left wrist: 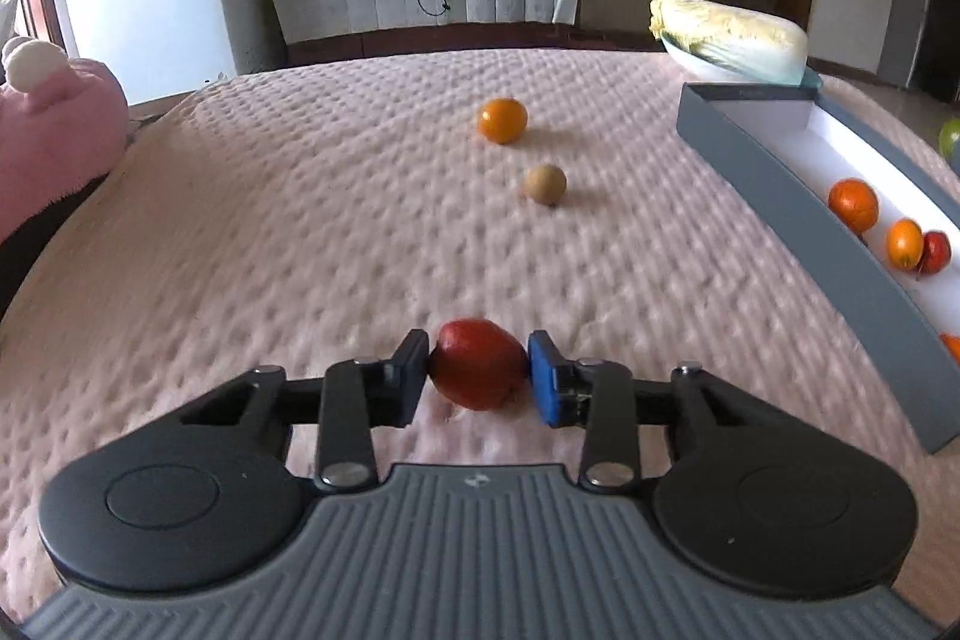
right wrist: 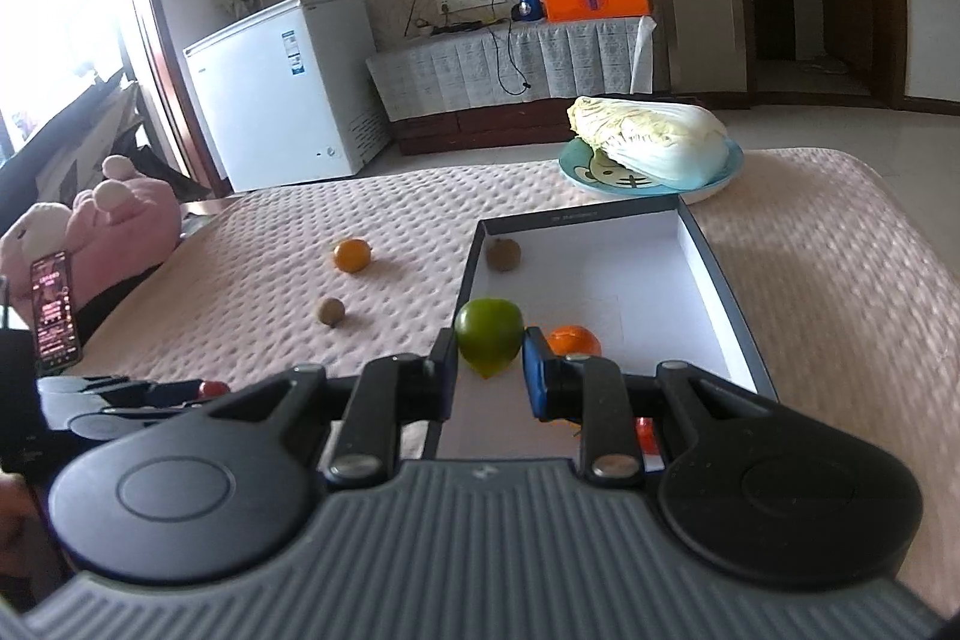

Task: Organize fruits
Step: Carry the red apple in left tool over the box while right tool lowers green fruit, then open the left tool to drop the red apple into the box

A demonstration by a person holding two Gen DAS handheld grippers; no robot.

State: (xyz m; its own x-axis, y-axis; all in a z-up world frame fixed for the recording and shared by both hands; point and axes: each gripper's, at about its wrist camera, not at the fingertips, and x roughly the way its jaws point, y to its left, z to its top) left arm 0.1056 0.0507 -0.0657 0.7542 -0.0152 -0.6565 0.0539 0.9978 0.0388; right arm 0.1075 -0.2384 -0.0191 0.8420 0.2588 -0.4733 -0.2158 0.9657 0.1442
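While the pink quilted bed cover carries everything, the grey box with its white inside is the landmark. Far to the left of the box, at the edge of the bed, sits a pink plush toy, and a phone with a lit screen stands in front of it. Nearer to the box, but still left of it, the left hand-held gripper is clenched on a red fruit; both pads touch its sides, and it is low over the bed cover. Beyond it, left of the box, lie a small brown fruit and, farther away, an orange fruit, apart from each other.

At the left wall of the box the right hand-held gripper grasps a green fruit between its pads. Inside the box, a brown fruit lies in the far left corner, and an orange lies near the front, just right of the green fruit. The left wrist view shows one more small orange fruit and a small red one in the box, touching each other.

Behind the box, a plate carries a napa cabbage.
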